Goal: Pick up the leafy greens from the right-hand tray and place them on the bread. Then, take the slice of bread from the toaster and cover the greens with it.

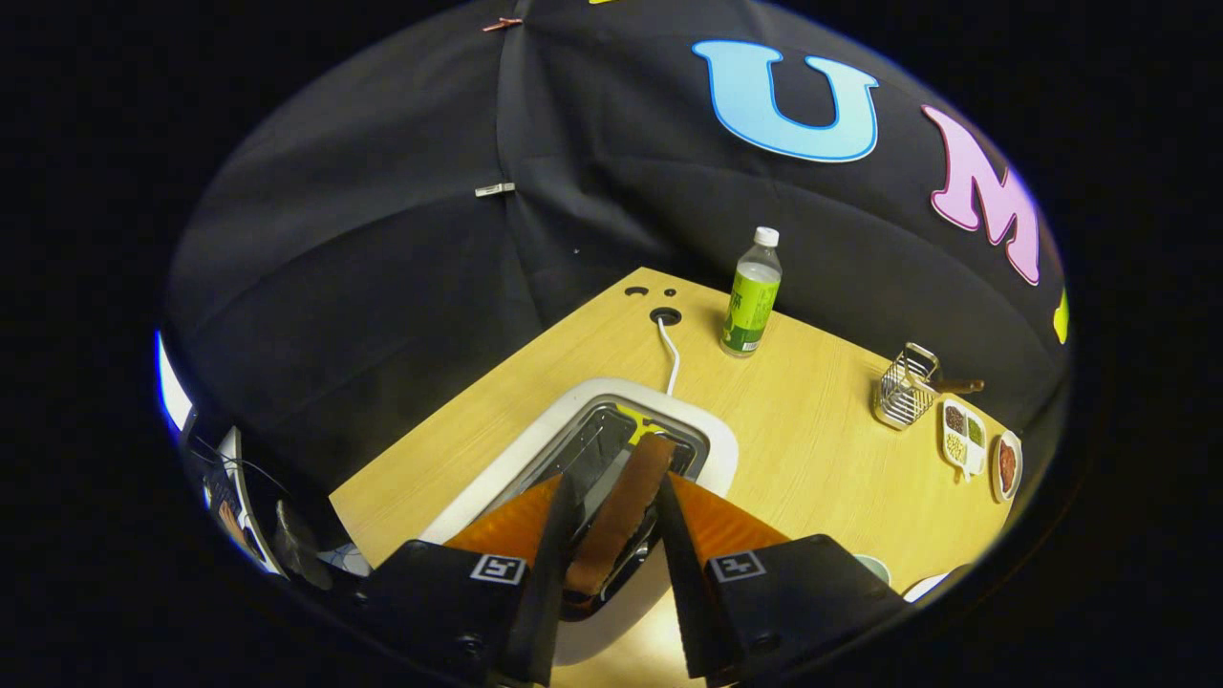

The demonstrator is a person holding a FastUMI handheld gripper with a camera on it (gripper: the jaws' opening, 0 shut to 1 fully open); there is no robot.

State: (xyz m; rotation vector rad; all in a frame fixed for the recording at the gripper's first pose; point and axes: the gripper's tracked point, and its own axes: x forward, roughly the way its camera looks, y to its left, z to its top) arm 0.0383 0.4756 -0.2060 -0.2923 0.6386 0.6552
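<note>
The surface (812, 430) stretches ahead of the hand-held gripper (616, 535), wooden and mostly bare beyond the fingers. The toaster (712, 444) sits directly under and just ahead of the fingers, its cord running away toward a hole in the surface. The slice of bread (623, 511) stands on edge between the two fingers, tilted, its far end over the toaster slot. The fingers sit close on either side of the slice and seem to pinch it, though whether both truly press cannot be told for sure.

A thin, tilted slice held by its faces may, I judge, pivot or slip if the grip is light, and drop back into the slot or onto the toaster rim. Squeezing harder risks crumpling it. A green bottle (750, 296) stands well beyond the toaster; a wire basket (903, 387) and small dishes (965, 435) lie off to the right, clear of any swing.
</note>
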